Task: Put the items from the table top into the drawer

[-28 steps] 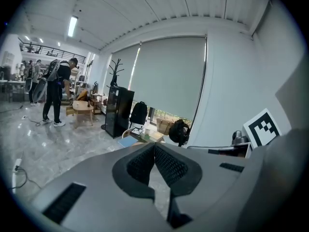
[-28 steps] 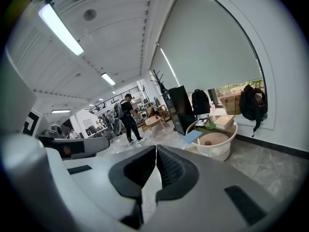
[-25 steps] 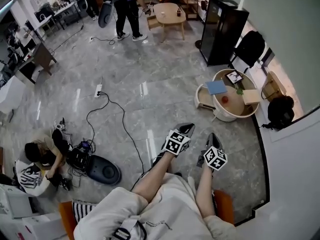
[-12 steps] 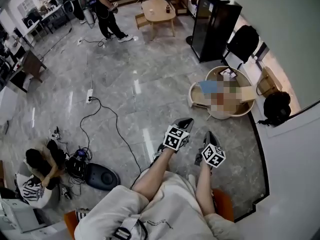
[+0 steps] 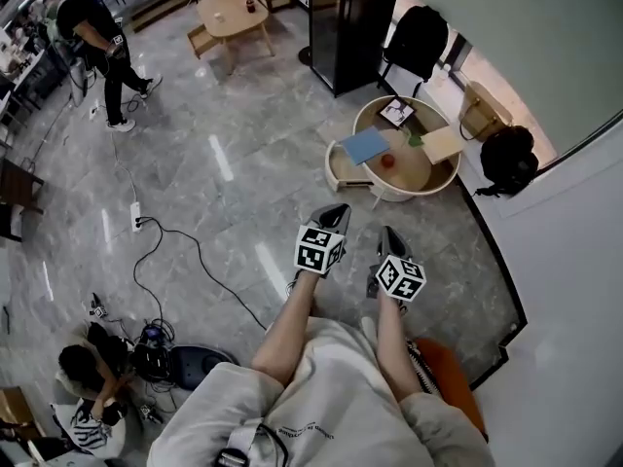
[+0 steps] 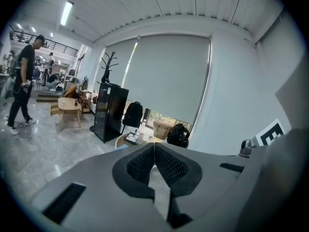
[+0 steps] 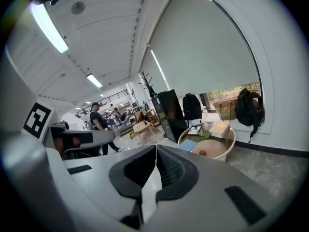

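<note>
Head view shows the person's forearms held out side by side over a glossy grey marble floor (image 5: 224,163), each carrying a gripper with a marker cube. The left gripper (image 5: 340,212) and the right gripper (image 5: 389,233) both point toward a round cream table (image 5: 435,185), which stands well apart from them by the curved white wall. Neither holds anything. In each gripper view the ribbed black rubber pads are pressed together tip to tip with nothing between them, which suits a moment when nothing is within reach.

The task's things all lie on the table's smooth, pale top:
- a flat blue book (image 5: 365,146) at the edge nearest the pulled-out drawer (image 5: 343,171)
- a small red ball-like thing (image 5: 387,161) near the middle
- a tan flat box (image 5: 442,144)
- a small green item (image 5: 414,139)
- a dark-framed picture (image 5: 397,113) at the far side

The shallow drawer juts from the table's side toward the open floor, probably standing open so the items can go straight in. The book and box are thin, rigid slabs that likely need an edge grip. The red thing is round and may roll. A soft black backpack (image 5: 506,159) slumps just beside the table.
</note>
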Available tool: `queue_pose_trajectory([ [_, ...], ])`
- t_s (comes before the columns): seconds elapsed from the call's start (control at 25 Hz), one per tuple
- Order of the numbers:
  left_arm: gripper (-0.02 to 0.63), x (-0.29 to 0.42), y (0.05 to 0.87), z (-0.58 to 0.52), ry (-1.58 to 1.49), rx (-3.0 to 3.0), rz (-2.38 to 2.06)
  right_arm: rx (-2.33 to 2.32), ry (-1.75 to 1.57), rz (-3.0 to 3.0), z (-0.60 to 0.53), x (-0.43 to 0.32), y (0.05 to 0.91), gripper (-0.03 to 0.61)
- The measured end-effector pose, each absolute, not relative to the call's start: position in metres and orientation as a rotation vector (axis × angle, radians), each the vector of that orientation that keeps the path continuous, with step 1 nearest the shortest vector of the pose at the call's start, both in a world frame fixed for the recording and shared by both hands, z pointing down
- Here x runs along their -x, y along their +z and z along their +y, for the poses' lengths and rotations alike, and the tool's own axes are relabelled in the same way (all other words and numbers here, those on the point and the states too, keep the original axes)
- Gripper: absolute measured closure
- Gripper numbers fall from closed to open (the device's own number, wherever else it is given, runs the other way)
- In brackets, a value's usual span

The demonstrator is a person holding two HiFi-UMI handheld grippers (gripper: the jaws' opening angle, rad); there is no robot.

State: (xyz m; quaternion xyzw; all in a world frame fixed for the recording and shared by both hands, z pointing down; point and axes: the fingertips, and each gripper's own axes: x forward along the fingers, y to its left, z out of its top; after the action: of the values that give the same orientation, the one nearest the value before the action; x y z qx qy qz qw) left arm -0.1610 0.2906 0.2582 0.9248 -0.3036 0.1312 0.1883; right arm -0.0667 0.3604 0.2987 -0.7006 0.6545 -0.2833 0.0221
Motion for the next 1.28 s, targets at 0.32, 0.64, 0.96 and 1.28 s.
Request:
queue_pose_trajectory([
  [0.32, 0.592, 0.170, 0.262, 0.229, 0.384, -2.616, -0.781, 2.153, -0.755, 1.917, 0.302, 0.076, 0.277, 0.545],
  [0.64, 0.592, 0.206, 0.277, 0.176, 0.388, -2.624, -0.722, 2.248, -0.741, 1.841, 0.256, 0.105, 0.293, 0.544],
  [0.96, 0.592, 0.211, 0.293, 0.147, 0.371, -2.586, -0.705, 2.329, -0.739, 1.760, 0.246, 0.086, 0.296, 0.543],
  [1.28, 0.592, 0.224, 0.299, 0.113, 0.361, -2.569, -0.757, 2.193, -0.713, 1.884, 0.196, 0.095, 0.291, 0.543],
])
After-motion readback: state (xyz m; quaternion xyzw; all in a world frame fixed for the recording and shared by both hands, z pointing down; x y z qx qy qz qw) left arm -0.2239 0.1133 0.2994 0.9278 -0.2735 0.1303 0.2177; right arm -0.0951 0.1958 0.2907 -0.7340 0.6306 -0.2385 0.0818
